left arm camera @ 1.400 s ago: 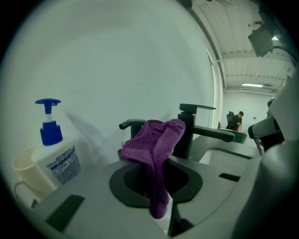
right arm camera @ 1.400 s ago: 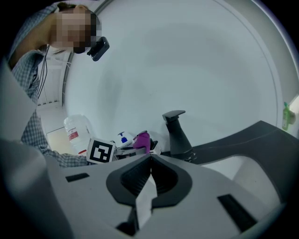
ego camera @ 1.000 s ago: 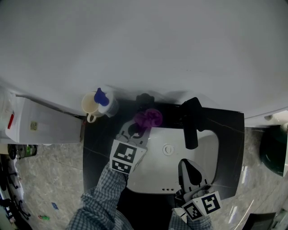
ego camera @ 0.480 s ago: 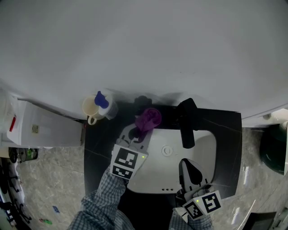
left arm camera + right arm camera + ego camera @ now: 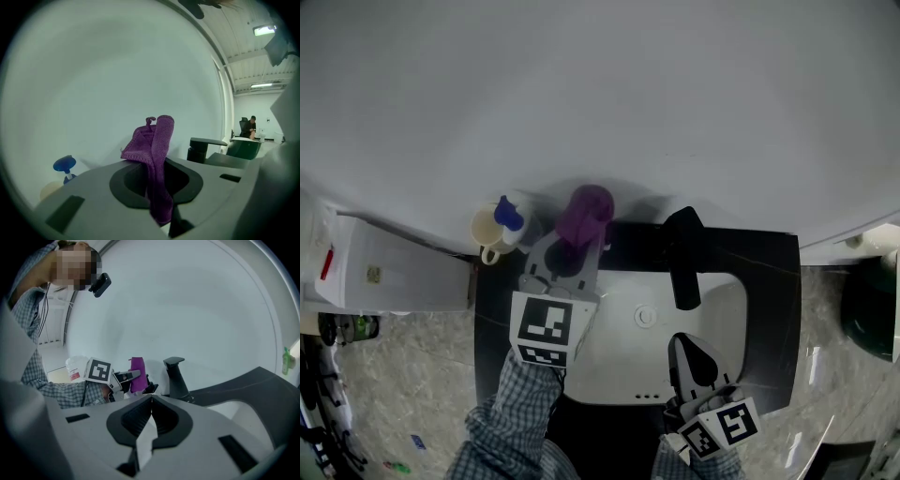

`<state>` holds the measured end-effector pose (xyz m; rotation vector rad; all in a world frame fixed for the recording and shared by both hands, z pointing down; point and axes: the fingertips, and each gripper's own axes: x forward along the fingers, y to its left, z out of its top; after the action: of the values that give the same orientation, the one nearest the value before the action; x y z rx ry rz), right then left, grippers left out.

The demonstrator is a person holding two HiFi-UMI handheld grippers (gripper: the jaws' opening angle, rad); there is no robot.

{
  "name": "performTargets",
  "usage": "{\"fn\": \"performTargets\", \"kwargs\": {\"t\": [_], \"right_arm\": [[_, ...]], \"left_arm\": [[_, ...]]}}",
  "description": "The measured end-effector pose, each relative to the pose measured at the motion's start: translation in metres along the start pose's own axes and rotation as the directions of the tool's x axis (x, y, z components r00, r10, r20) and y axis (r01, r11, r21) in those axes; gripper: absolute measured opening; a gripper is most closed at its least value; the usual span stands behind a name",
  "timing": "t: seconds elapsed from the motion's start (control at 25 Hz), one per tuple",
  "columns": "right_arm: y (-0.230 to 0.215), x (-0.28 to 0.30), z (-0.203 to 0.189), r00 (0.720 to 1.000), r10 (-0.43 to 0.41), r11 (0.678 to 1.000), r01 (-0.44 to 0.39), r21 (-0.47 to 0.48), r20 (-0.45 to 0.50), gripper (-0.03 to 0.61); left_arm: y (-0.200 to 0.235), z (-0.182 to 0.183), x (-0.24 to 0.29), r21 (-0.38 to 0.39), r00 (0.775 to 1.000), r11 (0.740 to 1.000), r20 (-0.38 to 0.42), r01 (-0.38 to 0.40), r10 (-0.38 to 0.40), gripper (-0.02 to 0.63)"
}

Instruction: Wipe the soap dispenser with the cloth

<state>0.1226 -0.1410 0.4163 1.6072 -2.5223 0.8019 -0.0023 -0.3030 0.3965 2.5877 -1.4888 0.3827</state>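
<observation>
The soap dispenser (image 5: 510,215), a pale bottle with a blue pump head (image 5: 64,164), stands at the counter's back left beside a cream cup (image 5: 487,228). My left gripper (image 5: 578,239) is shut on a purple cloth (image 5: 584,213), which sticks up out of the jaws (image 5: 152,140) close to the wall. The cloth hangs just right of the dispenser, apart from it. My right gripper (image 5: 692,354) hovers over the near side of the sink, shut with nothing in it (image 5: 151,398). From there I see the cloth (image 5: 137,373) raised beside the faucet.
A black faucet (image 5: 682,258) rises behind the white basin (image 5: 623,361), which is set in a dark counter (image 5: 773,281). A white box (image 5: 384,264) stands at the left. A dark green bin (image 5: 872,314) sits on the floor at the right.
My left gripper has risen and moved back and left with the purple cloth, from over the basin's rim to near the wall beside the dispenser. The right gripper has stayed put.
</observation>
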Motion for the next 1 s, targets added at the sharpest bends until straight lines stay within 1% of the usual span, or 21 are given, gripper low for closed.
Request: {"fn": "performTargets", "kwargs": {"t": [0.36,0.52,0.6,0.72,1.0], "right_arm": [[-0.008,-0.005,-0.003,1.000,-0.018,1.000,0.018,-0.004,-0.008,0.018],[-0.009,-0.007,-0.005,1.000,-0.021,1.000,0.021,0.003,-0.013,0.018],[-0.010,-0.008,-0.007,1.000,-0.023,1.000,0.023,0.007,-0.018,0.018],[-0.013,-0.009,-0.011,0.999,-0.031,0.999,0.031,0.009,-0.025,0.018],[-0.013,-0.010,-0.013,0.999,-0.037,0.999,0.037,0.014,-0.022,0.018]], "left_arm": [[-0.029,-0.009,0.028,-0.048,0.998,0.997,-0.001,0.062,-0.062,0.057],[-0.035,-0.030,0.043,-0.096,0.997,0.993,-0.034,0.064,-0.067,0.057],[-0.035,-0.037,0.047,-0.089,0.998,0.995,-0.040,0.049,-0.053,0.057],[-0.040,-0.043,0.054,-0.048,0.998,0.998,-0.045,0.051,-0.053,0.057],[-0.051,-0.056,0.063,-0.058,0.994,0.993,-0.045,0.100,-0.103,0.057]]}}
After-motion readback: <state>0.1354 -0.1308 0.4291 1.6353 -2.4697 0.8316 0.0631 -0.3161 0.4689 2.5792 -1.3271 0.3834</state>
